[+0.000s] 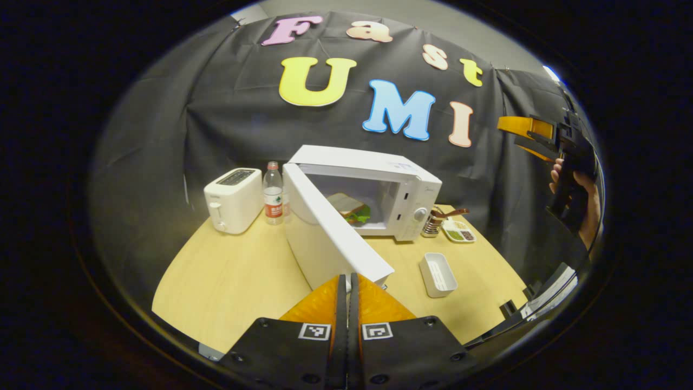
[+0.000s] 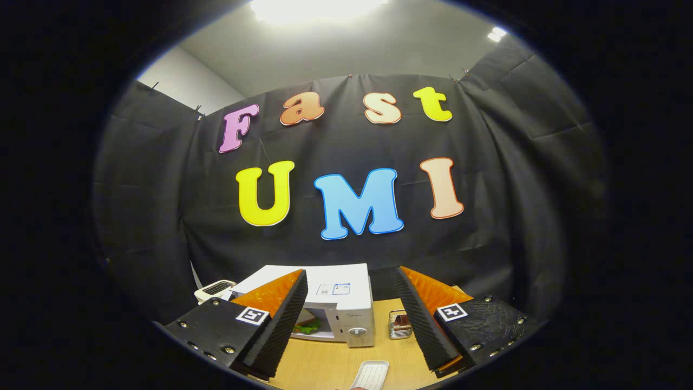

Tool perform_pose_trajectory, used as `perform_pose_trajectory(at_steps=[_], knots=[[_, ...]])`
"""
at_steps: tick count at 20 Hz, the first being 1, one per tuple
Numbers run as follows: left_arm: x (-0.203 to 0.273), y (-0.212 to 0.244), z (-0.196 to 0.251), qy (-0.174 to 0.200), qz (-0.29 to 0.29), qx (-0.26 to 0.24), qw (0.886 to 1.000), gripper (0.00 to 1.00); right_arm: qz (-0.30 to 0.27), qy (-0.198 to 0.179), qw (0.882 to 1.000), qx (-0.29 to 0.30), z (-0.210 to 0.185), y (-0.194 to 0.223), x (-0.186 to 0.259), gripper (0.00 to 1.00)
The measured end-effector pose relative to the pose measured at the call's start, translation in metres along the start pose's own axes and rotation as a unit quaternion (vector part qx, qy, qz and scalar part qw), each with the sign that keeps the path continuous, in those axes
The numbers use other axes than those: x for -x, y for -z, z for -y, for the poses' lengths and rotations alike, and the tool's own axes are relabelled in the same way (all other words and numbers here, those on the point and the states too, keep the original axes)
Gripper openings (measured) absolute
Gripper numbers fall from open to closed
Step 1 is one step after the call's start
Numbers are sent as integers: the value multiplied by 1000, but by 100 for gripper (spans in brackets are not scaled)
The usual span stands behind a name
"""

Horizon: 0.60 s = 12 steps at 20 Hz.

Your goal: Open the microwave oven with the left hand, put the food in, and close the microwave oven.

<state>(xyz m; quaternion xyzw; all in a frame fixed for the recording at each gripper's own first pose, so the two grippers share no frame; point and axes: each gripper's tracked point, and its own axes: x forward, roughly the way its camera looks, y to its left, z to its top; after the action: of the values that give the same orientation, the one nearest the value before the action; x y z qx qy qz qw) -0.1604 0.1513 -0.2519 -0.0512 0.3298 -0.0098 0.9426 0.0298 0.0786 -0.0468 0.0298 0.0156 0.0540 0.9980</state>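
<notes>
Microwave door ajar, just beyond closed left fingers.

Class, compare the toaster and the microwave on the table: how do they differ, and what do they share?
The toaster is small; the microwave is much larger. The toaster's slots face upward and it has no door; the microwave's door swings open at the front, with a sandwich inside. Both are white.

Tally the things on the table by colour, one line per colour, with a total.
White: 3 – microwave oven, toaster, empty tray
Clear: 1 – water bottle
Metallic: 1 – small holder
Mixed colours: 2 – sandwich inside the oven, condiment dish
Total: 7
</notes>
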Motion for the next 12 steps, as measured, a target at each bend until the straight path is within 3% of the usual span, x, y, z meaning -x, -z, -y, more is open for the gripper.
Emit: perform_pose_trajectory(at_steps=[12], knots=[[-75, -28, 78, 56, -5, -26, 998, 7, 39, 26, 998, 33, 53, -26, -8, 97]])
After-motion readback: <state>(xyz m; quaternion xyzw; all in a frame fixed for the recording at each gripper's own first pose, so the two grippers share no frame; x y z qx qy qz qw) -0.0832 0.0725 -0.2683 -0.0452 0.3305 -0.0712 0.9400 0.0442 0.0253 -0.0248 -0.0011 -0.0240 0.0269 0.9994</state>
